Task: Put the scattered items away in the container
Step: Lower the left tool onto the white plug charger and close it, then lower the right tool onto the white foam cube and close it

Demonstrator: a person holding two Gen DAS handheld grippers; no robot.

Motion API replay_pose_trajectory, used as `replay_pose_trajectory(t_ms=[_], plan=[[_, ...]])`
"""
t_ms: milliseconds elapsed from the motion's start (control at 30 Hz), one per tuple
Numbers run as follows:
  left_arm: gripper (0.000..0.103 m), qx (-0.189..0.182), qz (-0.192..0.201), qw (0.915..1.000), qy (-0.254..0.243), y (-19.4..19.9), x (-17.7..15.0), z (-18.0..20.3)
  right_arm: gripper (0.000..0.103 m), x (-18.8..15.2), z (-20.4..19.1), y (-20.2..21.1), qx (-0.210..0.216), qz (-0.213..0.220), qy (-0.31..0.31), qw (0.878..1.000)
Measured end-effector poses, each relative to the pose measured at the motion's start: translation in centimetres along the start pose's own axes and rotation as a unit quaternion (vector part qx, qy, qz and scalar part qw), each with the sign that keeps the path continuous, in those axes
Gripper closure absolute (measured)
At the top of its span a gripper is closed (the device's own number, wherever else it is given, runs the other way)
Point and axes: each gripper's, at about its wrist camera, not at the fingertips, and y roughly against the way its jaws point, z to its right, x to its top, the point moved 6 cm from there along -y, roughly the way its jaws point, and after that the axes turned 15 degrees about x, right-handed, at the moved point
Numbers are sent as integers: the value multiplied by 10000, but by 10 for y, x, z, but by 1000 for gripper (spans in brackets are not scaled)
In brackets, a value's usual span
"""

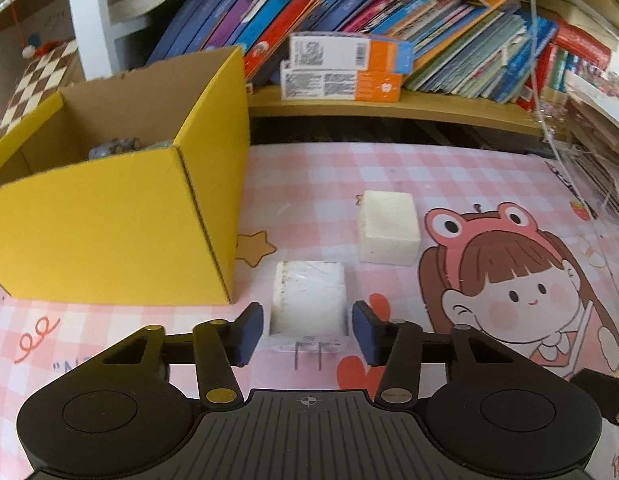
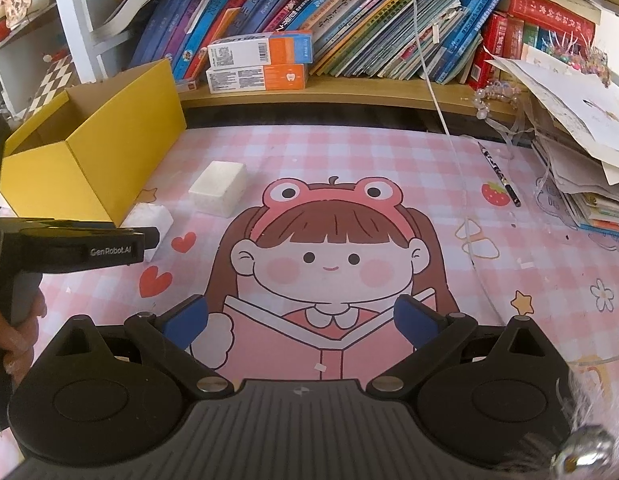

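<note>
I hold my left gripper (image 1: 308, 334) tipped down toward the desk, its two blue pads (image 1: 249, 334) standing on either side of a white plug-in charger (image 1: 308, 300). The charger lies with its two metal prongs pointing back at me, just beside the yellow cardboard box (image 1: 121, 216) that serves as the container. A thin gap shows between each pad and the charger's sides, so I judge the jaws are narrowed around it but not yet pressing. I have lined the pads up with its flat sides, probably because those give the surest hold.

A second white block (image 1: 389, 232), perhaps foam or soap, sits a little farther off on the pink checked cartoon desk mat (image 1: 469, 176), apart from both the charger and the box. Something small and grey already lies inside the box; I cannot tell what.

My right gripper (image 2: 301, 324) hangs over the mat's cartoon girl, also angled down, its jaws wide apart with nothing between them. From its view, my left hand (image 2: 21, 320) grips the other tool's handle at the left edge.
</note>
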Motion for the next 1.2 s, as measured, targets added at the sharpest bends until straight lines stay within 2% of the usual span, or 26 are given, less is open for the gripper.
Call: replay_pose_trajectory(t_ms=[467, 867, 1200], plan=[[60, 4, -125, 9998, -150, -9, -7, 5, 3, -3, -8, -3, 9, -16, 91, 10000], [61, 40, -33, 10000, -77, -11, -7, -1, 3, 3, -11, -24, 41, -37, 307, 9995], [62, -30, 103, 9994, -315, -6, -8, 1, 3, 13, -12, -43, 157, -20, 394, 9991]])
